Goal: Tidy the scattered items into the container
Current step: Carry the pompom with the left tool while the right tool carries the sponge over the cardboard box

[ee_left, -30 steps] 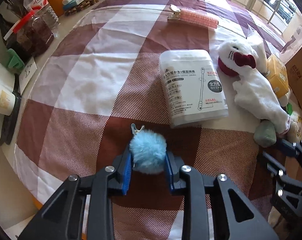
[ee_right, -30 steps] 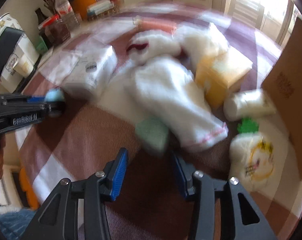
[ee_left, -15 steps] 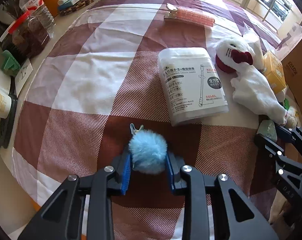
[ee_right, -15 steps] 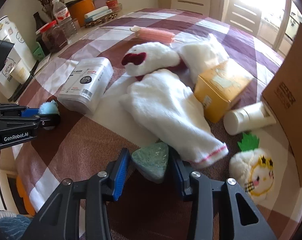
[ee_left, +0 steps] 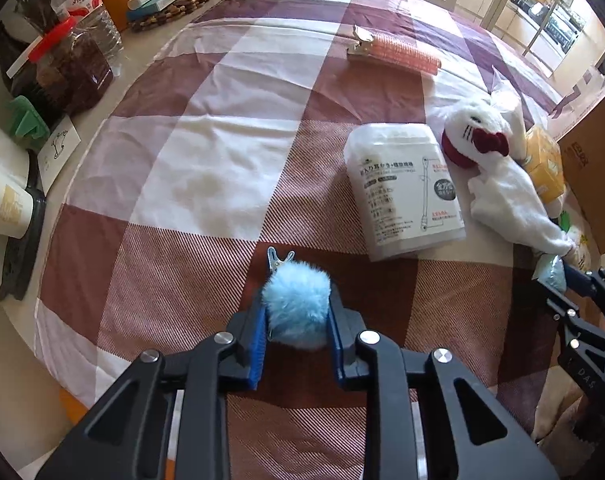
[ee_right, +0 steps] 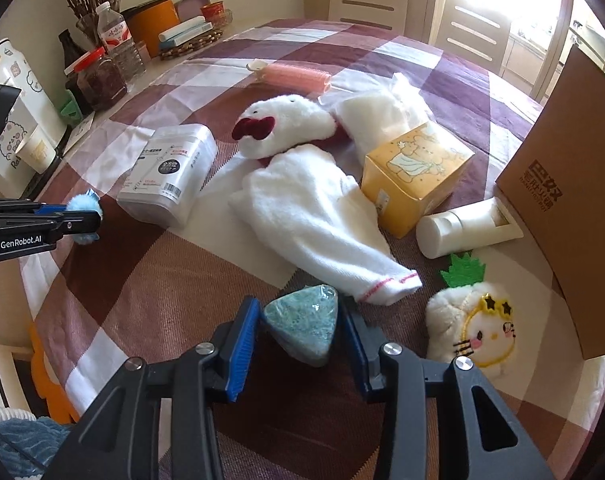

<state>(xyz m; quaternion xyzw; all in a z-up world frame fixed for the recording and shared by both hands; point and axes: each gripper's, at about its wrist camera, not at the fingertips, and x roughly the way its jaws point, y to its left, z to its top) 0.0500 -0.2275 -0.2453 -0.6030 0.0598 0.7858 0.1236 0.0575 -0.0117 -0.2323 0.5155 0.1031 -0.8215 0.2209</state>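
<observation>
Bench [ee_left: 230, 148] under maroon-and-white checked cloth: broad bare stretch left of centre, clutter of jars and cups along left edge. Brown cardboard box [ee_right: 570, 184] stands at right edge, items crowded before it. Left hand-held gripper [ee_left: 296, 316] clamped on fluffy light-blue pom-pom with metal clip [ee_left: 296, 308], low over cloth, near white cotton-swab pack [ee_left: 402, 188]. Right hand-held gripper [ee_right: 300, 330] pinching teal triangular wrapped sponge [ee_right: 302, 322], possibly just clear of cloth, beside white towel mitt [ee_right: 310, 216] and pineapple plush [ee_right: 470, 320].
</observation>
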